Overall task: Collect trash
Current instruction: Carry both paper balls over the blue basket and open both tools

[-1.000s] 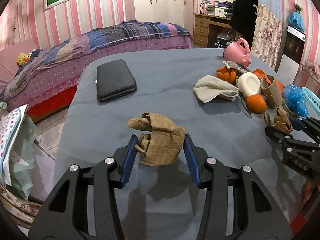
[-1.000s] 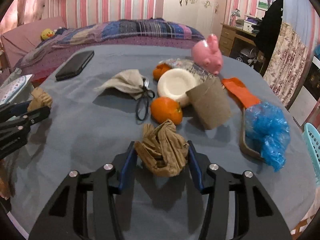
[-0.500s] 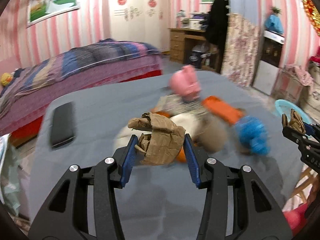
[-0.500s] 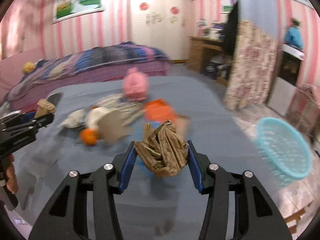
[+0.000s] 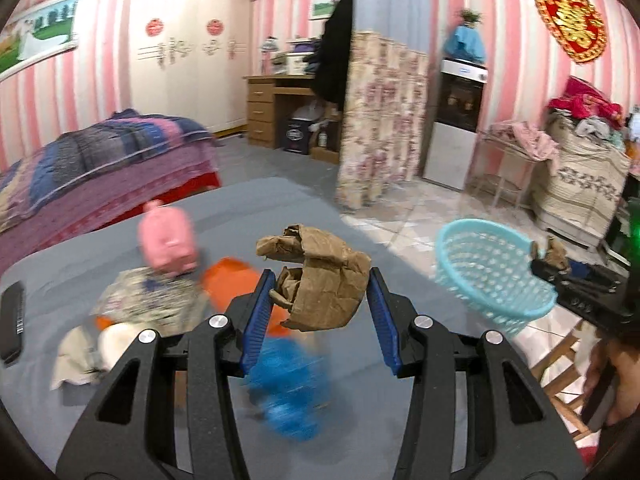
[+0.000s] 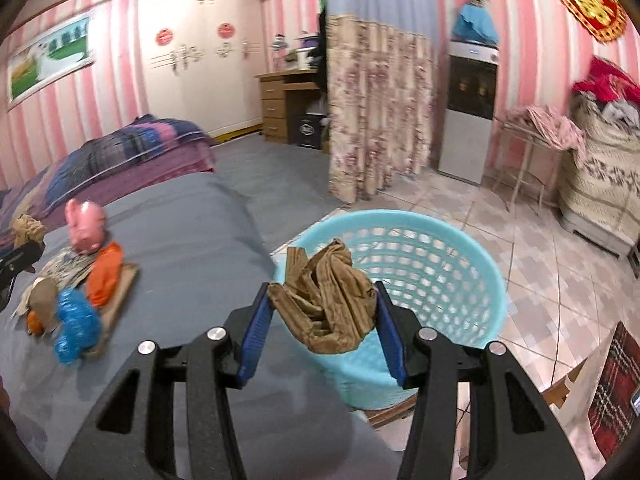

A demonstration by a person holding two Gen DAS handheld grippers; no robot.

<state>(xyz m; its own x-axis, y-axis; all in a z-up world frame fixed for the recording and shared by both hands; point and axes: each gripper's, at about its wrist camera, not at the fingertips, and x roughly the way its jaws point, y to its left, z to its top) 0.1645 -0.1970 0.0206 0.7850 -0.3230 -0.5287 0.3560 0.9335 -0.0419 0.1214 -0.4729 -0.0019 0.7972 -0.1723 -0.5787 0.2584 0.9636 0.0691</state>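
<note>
My left gripper (image 5: 320, 300) is shut on a crumpled brown paper bag (image 5: 320, 276), carried above the grey table (image 5: 100, 240). My right gripper (image 6: 320, 312) is shut on a crumpled brown paper wad (image 6: 324, 304), held just in front of a light blue mesh basket (image 6: 420, 276) that stands on a stool off the table's right end. In the left wrist view the same basket (image 5: 492, 276) lies to the right, with the right gripper (image 5: 556, 264) and its paper behind it. The left gripper (image 6: 20, 252) shows at the left edge of the right wrist view.
On the table lie a pink pig figure (image 5: 168, 240), an orange cloth (image 5: 236, 284), a blue plastic bag (image 5: 288, 384), a white bowl (image 5: 120, 344), a beige cloth and a black wallet (image 5: 12, 320). A bed (image 5: 100, 160), a floral curtain (image 5: 380, 120) and tiled floor surround it.
Both grippers have swung to the right along the table with their paper, away from the clutter. The blue basket has come into view and now sits just ahead of the right gripper.
</note>
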